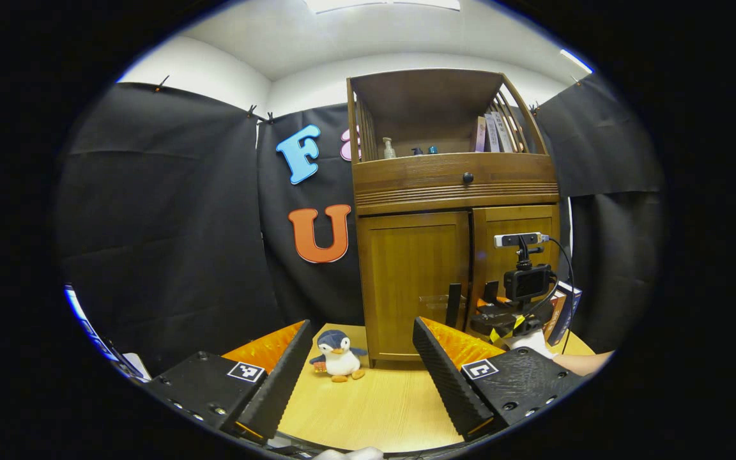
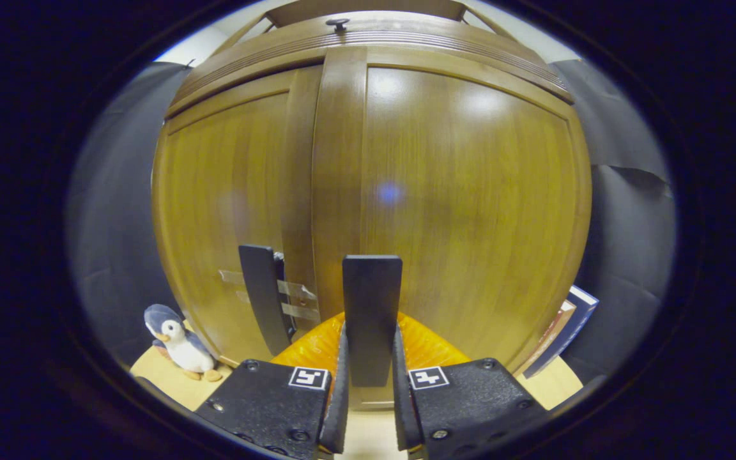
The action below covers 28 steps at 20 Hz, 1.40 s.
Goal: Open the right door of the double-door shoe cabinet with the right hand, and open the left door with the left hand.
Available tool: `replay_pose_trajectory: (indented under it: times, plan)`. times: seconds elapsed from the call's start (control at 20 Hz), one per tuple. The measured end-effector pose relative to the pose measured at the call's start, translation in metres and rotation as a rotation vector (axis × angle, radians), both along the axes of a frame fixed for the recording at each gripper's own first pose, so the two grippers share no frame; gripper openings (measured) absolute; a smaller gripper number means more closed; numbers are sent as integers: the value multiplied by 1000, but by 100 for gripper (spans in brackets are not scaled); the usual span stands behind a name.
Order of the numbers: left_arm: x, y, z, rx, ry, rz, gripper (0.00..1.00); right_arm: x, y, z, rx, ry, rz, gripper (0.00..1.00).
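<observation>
Clamped between both fingers of my right gripper [image 2: 368, 377], the right door's handle [image 2: 371, 306] is held, yet both cabinet doors [image 1: 414, 281] look shut. Farther back above the table [image 1: 374, 402], my left gripper [image 1: 361, 377] hangs open, its left handle [image 2: 264, 297] untouched.

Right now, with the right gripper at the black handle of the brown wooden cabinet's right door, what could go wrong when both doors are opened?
1. The small plush penguin sits on the table near the outer corner of the left door; the swinging door may sweep it.
2. The right gripper is shut on the right door's black handle, close beside the left door's black handle. The open left gripper may bump it while reaching.
</observation>
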<state>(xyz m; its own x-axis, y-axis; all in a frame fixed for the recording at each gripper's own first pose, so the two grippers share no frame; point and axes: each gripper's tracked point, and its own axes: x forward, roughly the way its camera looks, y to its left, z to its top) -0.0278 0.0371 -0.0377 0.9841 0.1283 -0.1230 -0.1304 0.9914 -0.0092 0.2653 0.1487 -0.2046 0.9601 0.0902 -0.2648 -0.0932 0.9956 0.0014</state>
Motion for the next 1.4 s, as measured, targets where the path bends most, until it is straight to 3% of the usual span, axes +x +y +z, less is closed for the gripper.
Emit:
replay_pose_trajectory:
  times: [0.7,1.2,1.4]
  plan:
    - [-33,-18,-8,-5,4,-37,96,-96,-52,2,23,15,33,33]
    - [-28,-43,-7,-23,-2,-111,96,-144,-109,4,35,19,-10,28]
    - [-25,-48,-9,-22,-3,-132,96,-157,-138,4,39,25,-38,22]
